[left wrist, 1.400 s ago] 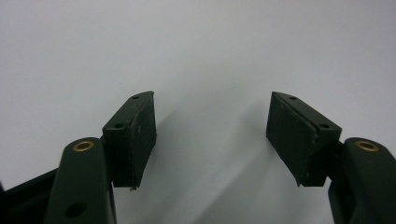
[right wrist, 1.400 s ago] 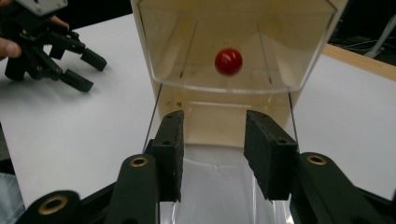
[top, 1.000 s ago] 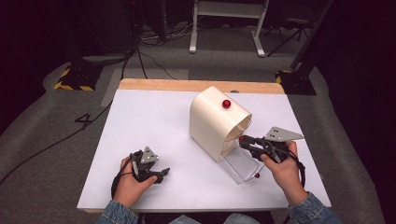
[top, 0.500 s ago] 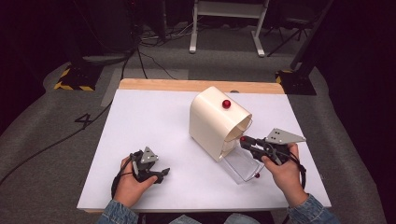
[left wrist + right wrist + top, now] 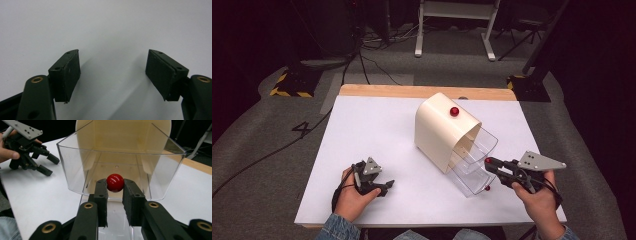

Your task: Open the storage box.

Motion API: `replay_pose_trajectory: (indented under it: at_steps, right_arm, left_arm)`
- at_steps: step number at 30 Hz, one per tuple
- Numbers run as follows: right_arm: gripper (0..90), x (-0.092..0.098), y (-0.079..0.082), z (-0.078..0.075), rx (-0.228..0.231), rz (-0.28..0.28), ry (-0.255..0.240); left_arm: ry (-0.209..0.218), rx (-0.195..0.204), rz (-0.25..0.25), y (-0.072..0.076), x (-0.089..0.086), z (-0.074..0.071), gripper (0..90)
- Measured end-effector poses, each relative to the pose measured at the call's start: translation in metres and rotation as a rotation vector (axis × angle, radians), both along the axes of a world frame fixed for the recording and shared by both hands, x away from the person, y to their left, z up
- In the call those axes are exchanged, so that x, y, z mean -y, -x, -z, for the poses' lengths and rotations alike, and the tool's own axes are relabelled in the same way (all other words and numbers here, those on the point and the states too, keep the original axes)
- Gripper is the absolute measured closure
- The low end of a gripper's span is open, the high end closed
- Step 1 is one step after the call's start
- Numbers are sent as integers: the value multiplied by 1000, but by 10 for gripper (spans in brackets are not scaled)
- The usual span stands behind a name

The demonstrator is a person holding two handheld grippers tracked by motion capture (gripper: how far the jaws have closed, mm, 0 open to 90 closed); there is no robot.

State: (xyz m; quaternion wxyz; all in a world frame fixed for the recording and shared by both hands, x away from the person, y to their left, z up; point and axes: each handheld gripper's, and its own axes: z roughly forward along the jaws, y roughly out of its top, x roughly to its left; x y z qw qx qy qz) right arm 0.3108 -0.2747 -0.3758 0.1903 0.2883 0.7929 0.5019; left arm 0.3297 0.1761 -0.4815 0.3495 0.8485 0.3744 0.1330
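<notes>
Drawer knob: the red knob (image 5: pixel 115 182) sits on the front wall of the clear drawer (image 5: pixel 75 167), pinched between the right gripper's two black jaws, at their tips.
Left gripper: the left gripper (image 5: pixel 381 187) rests low over the white table (image 5: pixel 362 130), well apart from the cabinet to its right; its jaws stand spread with bare table between them, and the pads (image 5: pixel 71 75) touch nothing.
Left hand: the left hand (image 5: pixel 349 197) wraps the gripper body from behind.
Cabinet: the cream cabinet (image 5: pixel 439 130) stands ahead of the right gripper, a second red knob (image 5: pixel 454 111) on its upper face.
Clear drawer: it juts out of the cabinet toward the right gripper, two clear bins showing.
Right gripper: the right gripper (image 5: pixel 488 162) is clamped on the drawer knob, just in front of the right hand (image 5: pixel 539 200).
</notes>
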Motion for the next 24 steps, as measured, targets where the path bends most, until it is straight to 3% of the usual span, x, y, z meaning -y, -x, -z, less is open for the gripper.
replay_pose_trajectory:
  at_steps: [11,24]
  right_arm:
    - [742,19,17,20,-43,19,17]
    - [736,19,16,41,-79,34,46]
  left_arm:
    - [-2,2,-1,0,0,0,278]
    - [-1,4,-2,0,0,0,278]
